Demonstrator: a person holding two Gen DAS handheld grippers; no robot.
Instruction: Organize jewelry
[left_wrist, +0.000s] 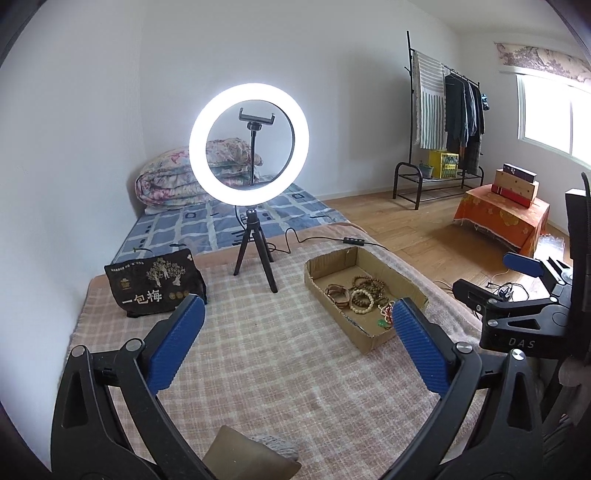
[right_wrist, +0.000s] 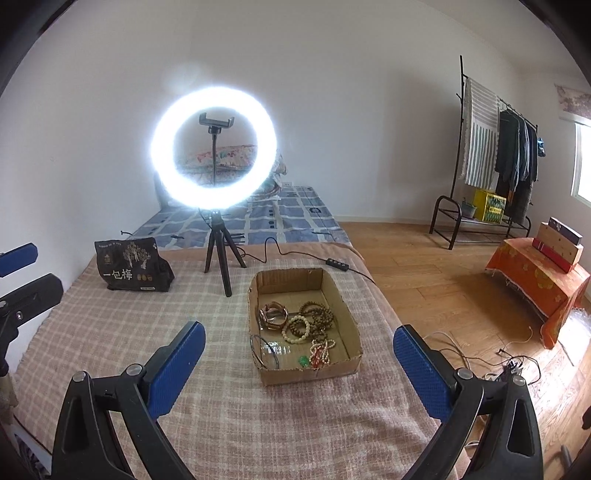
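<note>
A shallow cardboard box (right_wrist: 343, 363) lies on the checked blanket (right_wrist: 221, 406) and holds jewelry: a cream bead bracelet (right_wrist: 296, 333), dark wooden bead strands (right_wrist: 317, 312), a leather band bundle (right_wrist: 273, 315), a thin bangle (right_wrist: 263, 349), a red-and-white bead string (right_wrist: 320, 353). The box also shows in the left wrist view (left_wrist: 373, 341), with the cream bracelet (left_wrist: 361, 300). My right gripper (right_wrist: 299, 345) is open and empty, above the blanket in front of the box. My left gripper (left_wrist: 295, 321) is open and empty, left of the box. The right gripper shows in the left wrist view (left_wrist: 491, 277).
A lit ring light on a tripod (right_wrist: 214, 147) stands behind the box, its cable (right_wrist: 295, 254) running past. A black snack bag (right_wrist: 131, 264) lies at the back left. A small tan cushion (left_wrist: 243, 456) sits under the left gripper. Wooden floor, a clothes rack (right_wrist: 491, 155) and an orange-covered stand (right_wrist: 535, 280) are at right.
</note>
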